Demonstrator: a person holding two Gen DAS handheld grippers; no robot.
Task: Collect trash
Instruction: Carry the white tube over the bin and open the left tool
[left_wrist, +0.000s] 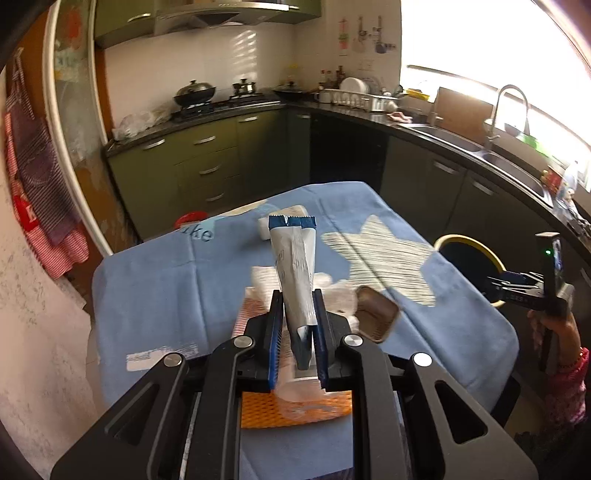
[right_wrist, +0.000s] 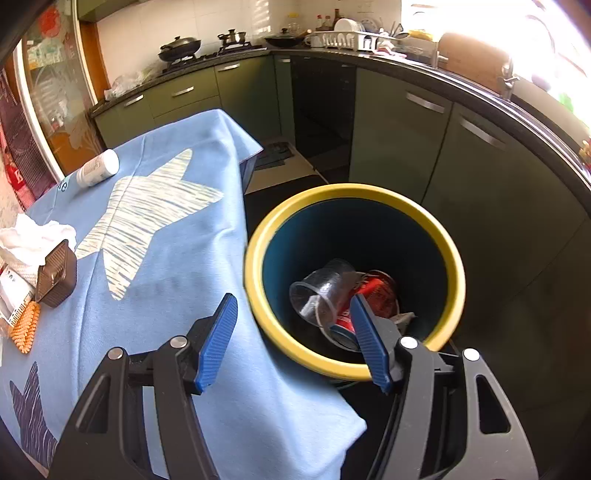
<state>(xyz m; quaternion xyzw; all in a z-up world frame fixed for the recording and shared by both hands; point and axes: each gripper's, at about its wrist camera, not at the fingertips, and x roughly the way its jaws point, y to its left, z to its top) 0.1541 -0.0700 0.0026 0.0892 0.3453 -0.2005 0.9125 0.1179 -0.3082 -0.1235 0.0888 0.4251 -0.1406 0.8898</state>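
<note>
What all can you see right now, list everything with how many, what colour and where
wrapper: 1, grey and blue, in left gripper
bin: 1, yellow rim, floor beside table
clear cup: 1, in bin
can: 1, red, in bin
tray: 1, brown, on table
tissues: white, behind tray
bottle: 1, white, far table end
tablecloth: 1, blue
left gripper: shut on wrapper
right gripper: open, at bin rim

We can read little here. On the blue cloth, dark stitched letters "ke" sit left of the pale star and run on under a red lid. Print on the silver wrapper and on the red can is too blurred for us.
</note>
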